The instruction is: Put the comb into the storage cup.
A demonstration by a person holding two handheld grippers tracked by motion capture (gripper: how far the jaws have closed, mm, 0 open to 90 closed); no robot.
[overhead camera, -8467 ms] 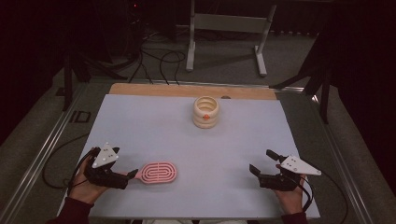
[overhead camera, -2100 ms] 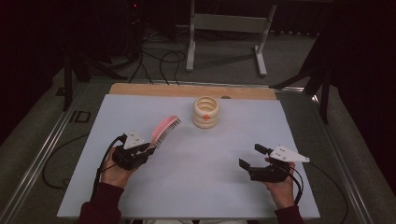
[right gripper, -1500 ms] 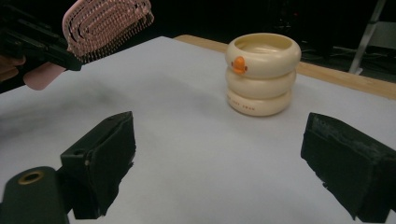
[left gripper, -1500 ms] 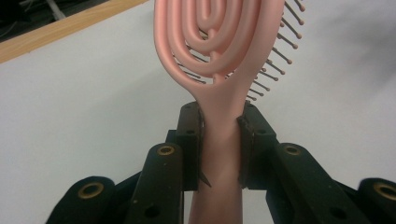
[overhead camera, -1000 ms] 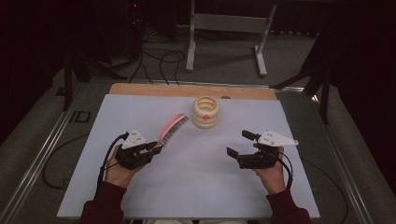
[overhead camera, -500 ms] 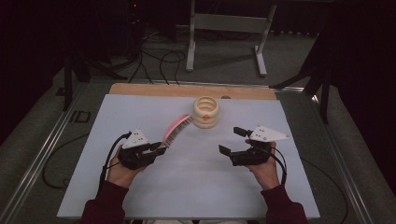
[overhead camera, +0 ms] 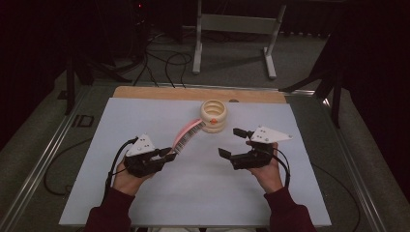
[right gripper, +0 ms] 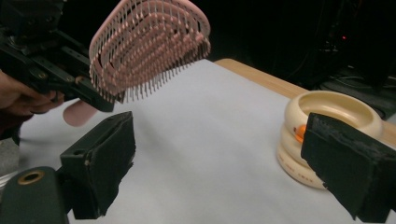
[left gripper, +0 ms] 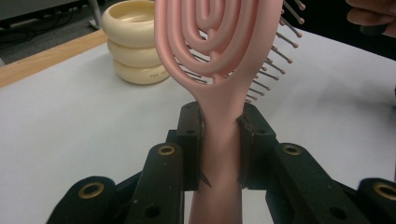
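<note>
- The left gripper [overhead camera: 167, 155] has its jaws pressed on the handle of the pink hairbrush [overhead camera: 187, 134]; in the left gripper view the two black pads squeeze the narrow neck from either side, just below the head.
- The pink hairbrush is lifted clear of the white tabletop [overhead camera: 145, 116], its head slanting up and away from the jaws toward the cream container [overhead camera: 213, 116], the far end of the head close by it in the high view; whether they touch cannot be told.
- The right gripper [overhead camera: 233, 142] stands with its jaws wide apart and nothing between them; in its own view the brush head hangs beyond and above the left pad, well short of the gap.
- The brush is smooth, matte pink plastic: an oval head cut into concentric open loops, with rows of thin bristles tipped by small balls, and a rounded handle.
- The cream container looks like three stacked, glossy, rounded rings with an open top; something orange shows inside.
- The jaw pads are rough black foam on black metal links with brass-coloured rivets.
</note>
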